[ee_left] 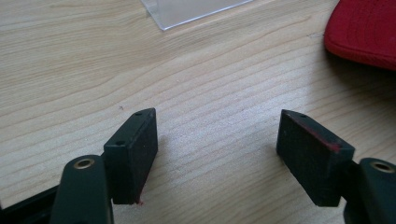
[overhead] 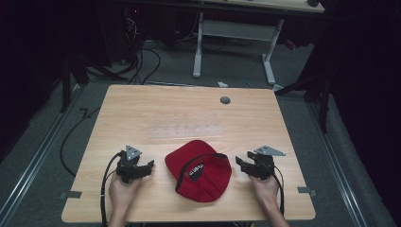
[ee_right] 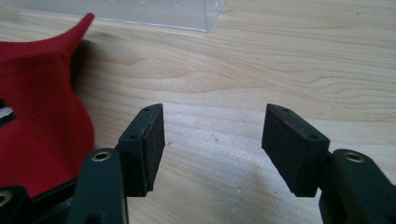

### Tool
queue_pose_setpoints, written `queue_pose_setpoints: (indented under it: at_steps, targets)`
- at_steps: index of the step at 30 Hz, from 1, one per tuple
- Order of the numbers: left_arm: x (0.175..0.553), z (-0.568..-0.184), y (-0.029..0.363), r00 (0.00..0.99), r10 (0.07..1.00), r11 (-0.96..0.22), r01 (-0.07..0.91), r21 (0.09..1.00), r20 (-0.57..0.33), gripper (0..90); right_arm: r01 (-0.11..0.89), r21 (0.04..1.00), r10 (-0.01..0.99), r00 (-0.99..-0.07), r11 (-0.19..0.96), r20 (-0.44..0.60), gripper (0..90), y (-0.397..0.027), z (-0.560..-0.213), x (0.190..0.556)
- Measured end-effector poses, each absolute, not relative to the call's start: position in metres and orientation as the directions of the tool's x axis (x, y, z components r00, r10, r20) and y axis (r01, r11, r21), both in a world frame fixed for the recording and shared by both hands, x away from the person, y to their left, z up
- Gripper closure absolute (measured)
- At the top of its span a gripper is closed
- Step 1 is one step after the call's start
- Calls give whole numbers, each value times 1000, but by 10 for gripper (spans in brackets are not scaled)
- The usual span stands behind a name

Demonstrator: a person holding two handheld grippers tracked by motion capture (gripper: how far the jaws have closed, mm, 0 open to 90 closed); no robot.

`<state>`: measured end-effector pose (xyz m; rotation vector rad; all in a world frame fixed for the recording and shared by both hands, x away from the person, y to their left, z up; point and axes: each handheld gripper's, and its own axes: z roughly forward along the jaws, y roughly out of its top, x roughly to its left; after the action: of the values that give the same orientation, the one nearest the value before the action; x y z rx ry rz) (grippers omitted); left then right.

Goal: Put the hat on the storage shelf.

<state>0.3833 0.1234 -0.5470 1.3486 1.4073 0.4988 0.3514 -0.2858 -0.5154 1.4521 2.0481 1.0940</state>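
Red baseball cap (overhead: 198, 170) lies on my wooden table (overhead: 142, 109), between both grippers and just in front of the clear plastic tray (overhead: 185, 130). My left gripper (overhead: 150, 166) and right gripper (overhead: 239, 163) gape wide over bare wood, holding nothing.

Clear tray (overhead: 185, 129) — wooden table (overhead: 142, 109)

table (overhead: 142, 109): pale wood-grain top, smooth, matt | cap (overhead: 201, 175): red cloth, soft, matt, fine weave, black panel inside | tray (overhead: 185, 129): clear plastic, glossy | left gripper (ee_left: 217, 140) and right gripper (ee_right: 212, 133): black plastic, matt; pads rough, dull | floor (overhead: 42, 156): grey carpet, rough
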Motion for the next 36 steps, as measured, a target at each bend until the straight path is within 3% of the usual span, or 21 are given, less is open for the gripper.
queue_pose_setpoints:
  at_steps: [18,36]
  targets:
    - [383,-547,123,212,894,273,445,853,-396,295,528,830,880,-463,179,104,395,-282,-491,319]
    - [384,-547,123,210,894,272,444,853,-395,294,518,819,820,-563,248,108,370,-250,-493,328]
